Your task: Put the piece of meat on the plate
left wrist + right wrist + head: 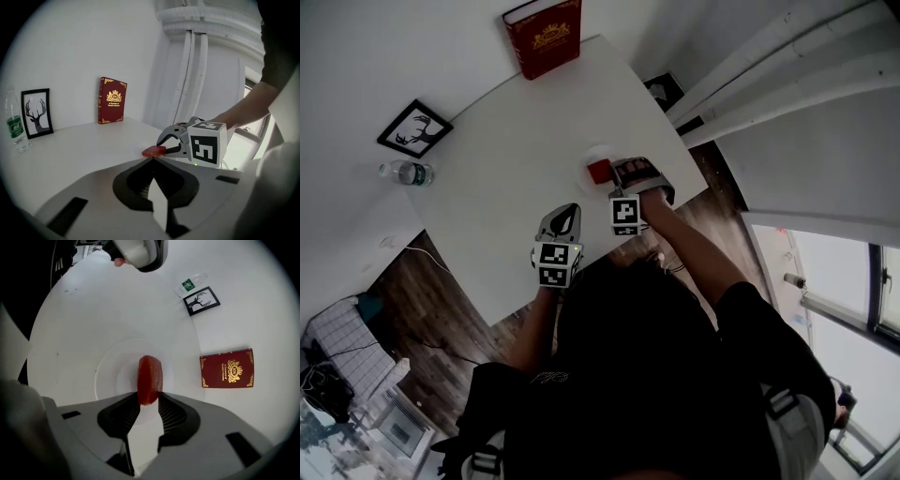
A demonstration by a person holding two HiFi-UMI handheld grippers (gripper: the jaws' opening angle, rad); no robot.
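Right, I'm taking the plate (111, 377) as my reference. It is white and sits on the white table (516, 178), towards the table's right-hand edge as I see it from the head view.

The piece of meat (150, 378) is red and stands on its edge over the middle of the plate. Its lower end is pinched between the tips of the right claw (149, 398). In the right gripper view both pads look to be touching its sides. I cannot tell whether the meat's far end rests on the plate or hangs just above it.

The left claw (152, 160) is near the plate, on the person's side and to its left. Its tips point towards the plate. Its jaws are pressed together with nothing between them. Through its camera I see the right claw side-on, with the meat sticking out flat from its fingertips.

Well beyond the plate, a red book (227, 368) with gold trim stands upright at the table's far edge, against the wall. Far to the plate's left, also along the wall, are a black-framed deer picture (201, 301) and a water bottle (190, 284) with a green label. The two stand just beside each other, the bottle farther from the plate.
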